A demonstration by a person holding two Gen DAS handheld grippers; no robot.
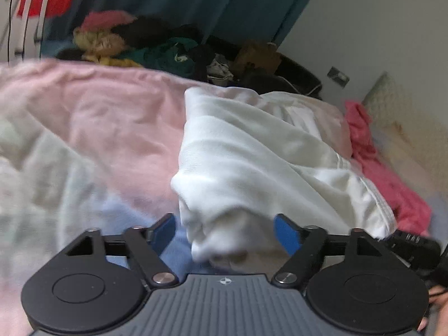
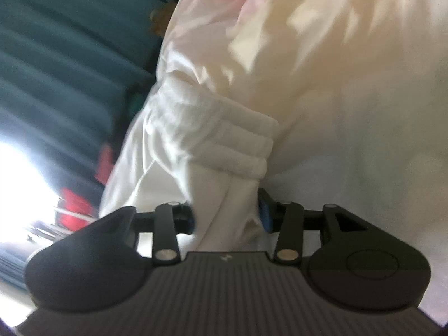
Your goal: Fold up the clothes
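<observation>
A white garment (image 1: 252, 151) lies bunched on a pink blanket (image 1: 112, 117) on the bed. In the left wrist view my left gripper (image 1: 226, 235) has its blue pads on either side of a thick wad of the white cloth and is shut on it. In the right wrist view my right gripper (image 2: 228, 215) is shut on another bunched fold of the same white garment (image 2: 224, 145), which hangs up and away from the fingers and fills most of the view. The picture is blurred.
A pile of dark, green, yellow and pink clothes (image 1: 156, 44) lies at the far side of the bed. A teal curtain (image 1: 224, 0) hangs behind. A pink-red garment (image 1: 386, 173) lies at the right by a white wall (image 1: 378, 28).
</observation>
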